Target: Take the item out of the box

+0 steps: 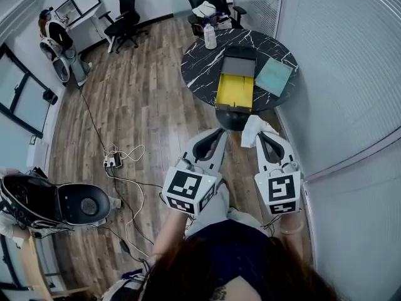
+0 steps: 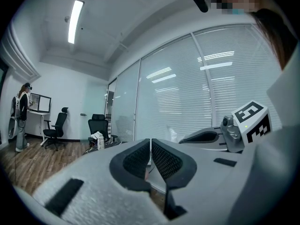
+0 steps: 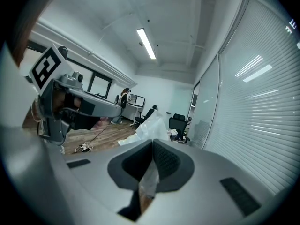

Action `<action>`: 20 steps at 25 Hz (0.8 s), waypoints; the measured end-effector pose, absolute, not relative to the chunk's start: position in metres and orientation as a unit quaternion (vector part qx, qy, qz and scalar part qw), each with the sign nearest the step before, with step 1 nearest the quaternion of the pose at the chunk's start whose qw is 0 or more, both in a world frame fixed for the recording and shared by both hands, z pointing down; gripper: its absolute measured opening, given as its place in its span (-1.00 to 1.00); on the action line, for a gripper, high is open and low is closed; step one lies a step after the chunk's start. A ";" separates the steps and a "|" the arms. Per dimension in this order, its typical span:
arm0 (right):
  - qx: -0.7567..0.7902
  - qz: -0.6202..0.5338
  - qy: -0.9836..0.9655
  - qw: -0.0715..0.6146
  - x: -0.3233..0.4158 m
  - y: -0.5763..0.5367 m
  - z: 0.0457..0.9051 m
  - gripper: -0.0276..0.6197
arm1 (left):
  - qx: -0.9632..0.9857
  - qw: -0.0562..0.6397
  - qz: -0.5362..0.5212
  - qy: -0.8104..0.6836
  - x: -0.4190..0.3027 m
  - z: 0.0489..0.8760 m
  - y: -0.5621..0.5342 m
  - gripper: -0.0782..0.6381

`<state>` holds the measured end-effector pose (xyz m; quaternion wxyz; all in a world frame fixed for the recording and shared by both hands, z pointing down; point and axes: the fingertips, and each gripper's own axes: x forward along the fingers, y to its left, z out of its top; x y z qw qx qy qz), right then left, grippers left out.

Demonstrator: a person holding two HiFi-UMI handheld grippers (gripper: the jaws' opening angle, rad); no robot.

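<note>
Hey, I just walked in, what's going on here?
A person holds a gripper in each hand, just short of a round black marble table. The right claw is shut on a crumpled white plastic bag, held in the air off the table. The left claw is shut with nothing in it. The box lies open on the table, and its yellow inside looks empty.

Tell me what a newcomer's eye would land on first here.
The open box with its bright yellow inside stands out on the round black marble table ahead. Nearer the person, the right tool is shut on a crumpled white item, and beside it the left tool is shut and empty.
</note>
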<state>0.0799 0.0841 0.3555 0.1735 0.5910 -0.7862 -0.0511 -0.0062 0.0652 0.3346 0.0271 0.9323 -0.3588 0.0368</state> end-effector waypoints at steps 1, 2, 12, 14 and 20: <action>0.592 -0.051 -0.786 0.173 0.080 0.086 0.356 -0.83 | 0.932 0.026 0.037 -0.359 -0.006 0.335 0.067 -0.70; 0.593 -0.051 -0.785 0.173 0.081 0.089 0.356 -0.83 | 0.932 0.026 0.037 -0.359 -0.007 0.335 0.070 -0.70; 0.601 -0.052 -0.779 0.169 0.086 0.103 0.356 -0.83 | 0.935 0.022 0.033 -0.354 -0.002 0.334 0.081 -0.70; 0.602 -0.051 -0.779 0.169 0.087 0.103 0.357 -0.83 | 0.934 0.022 0.034 -0.354 -0.002 0.335 0.081 -0.70; 0.605 -0.045 -0.777 0.169 0.089 0.102 0.361 -0.83 | 0.935 0.024 0.038 -0.352 -0.001 0.338 0.080 -0.70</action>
